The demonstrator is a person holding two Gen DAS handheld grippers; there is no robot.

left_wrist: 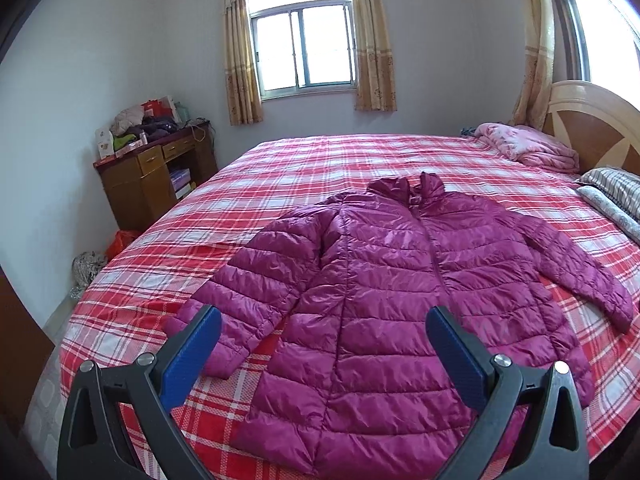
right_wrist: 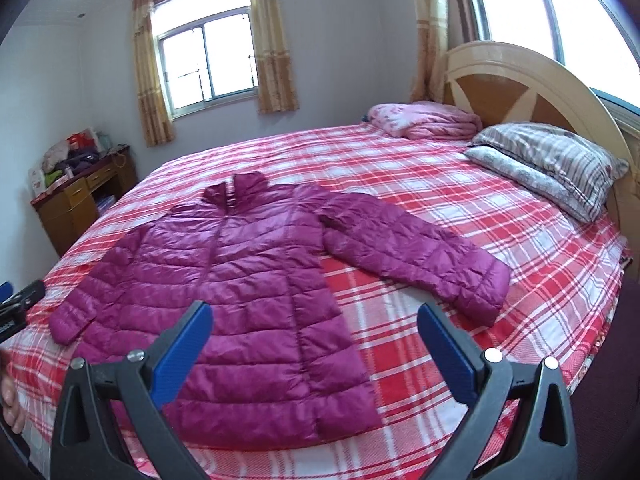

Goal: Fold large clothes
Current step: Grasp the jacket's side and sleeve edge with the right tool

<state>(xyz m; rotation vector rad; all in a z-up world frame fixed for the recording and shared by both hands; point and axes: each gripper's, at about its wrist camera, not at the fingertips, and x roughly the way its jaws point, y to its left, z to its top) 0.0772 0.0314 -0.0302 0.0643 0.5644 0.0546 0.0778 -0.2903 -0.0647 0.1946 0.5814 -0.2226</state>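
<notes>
The plaid bed (left_wrist: 280, 168) carries the magenta puffer jacket (left_wrist: 380, 300) spread flat, front up, its long axis running from the hem nearest the grippers to the collar (left_wrist: 408, 188) pointing away toward the window. Left gripper (left_wrist: 322, 356) hovers over the hem, beside the left sleeve (left_wrist: 248, 280); right gripper (right_wrist: 314, 354) sits nearer the right sleeve (right_wrist: 420, 260). Both are spread wide and hold nothing.

Jacket (left_wrist: 400, 280) lies flat on the bed (left_wrist: 280, 168) — pillows (right_wrist: 552, 164) beside the headboard (right_wrist: 520, 80).
</notes>
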